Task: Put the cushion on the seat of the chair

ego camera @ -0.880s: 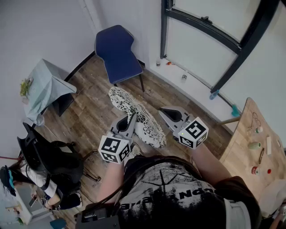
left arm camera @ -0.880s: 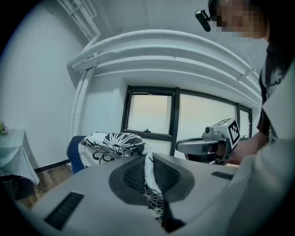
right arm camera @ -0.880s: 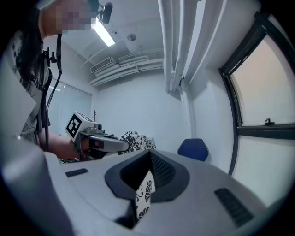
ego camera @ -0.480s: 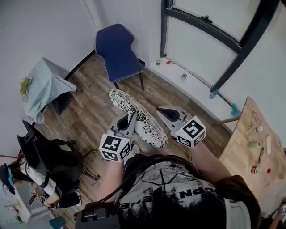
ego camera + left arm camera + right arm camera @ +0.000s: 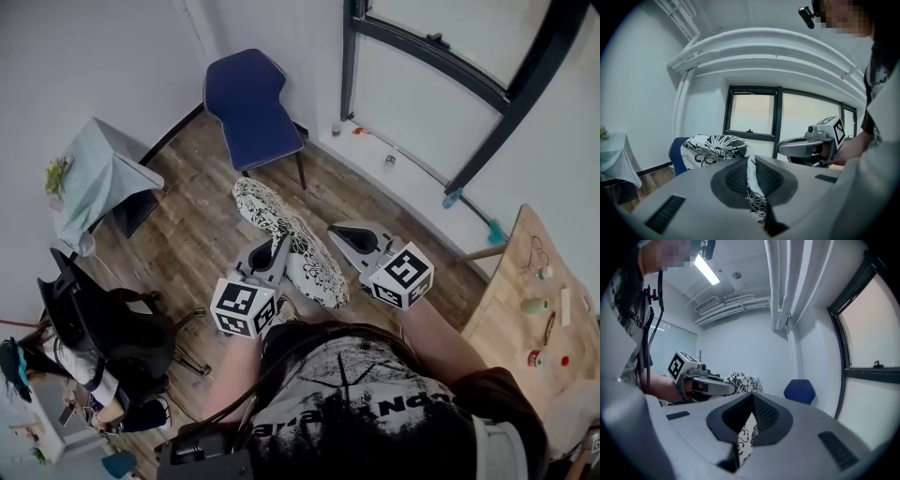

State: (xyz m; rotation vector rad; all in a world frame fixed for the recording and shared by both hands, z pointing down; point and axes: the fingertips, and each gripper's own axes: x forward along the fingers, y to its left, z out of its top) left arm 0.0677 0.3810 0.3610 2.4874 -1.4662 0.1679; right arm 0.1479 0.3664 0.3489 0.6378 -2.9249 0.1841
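Holding the cushion (image 5: 286, 242) up off the floor, you have it gripped at two spots. The left gripper (image 5: 278, 246) is clamped tight on a fold of the patterned fabric. The right gripper (image 5: 335, 232) is also closed, on the cushion's edge. The cushion hangs in front of the blue chair (image 5: 248, 108), near it but short of the seat and not touching.

Wood plank floor (image 5: 197, 234) lies between the cushion and the chair. A small table under a pale cloth (image 5: 98, 183) stands beside the chair on its left in the head view, with a plant (image 5: 56, 178) at its far corner. A black office chair (image 5: 103, 328) sits well apart from the blue chair, down by your left side. The dark window frame (image 5: 450, 75) starts just beside the chair on its right, with small items (image 5: 389, 161) on the floor along the wall below it. A wooden table (image 5: 525, 300) is well apart from the chair at the right edge.

Only the head view shows the bare seat and the gap to it. The left gripper view shows fabric (image 5: 752, 183) running straight through the closed jaws, and the cushion's bulk (image 5: 712, 147) hiding most of the chair. The right gripper view shows a thin edge of fabric (image 5: 745, 439) between its jaws, and the chair (image 5: 800, 392) in the open past them.
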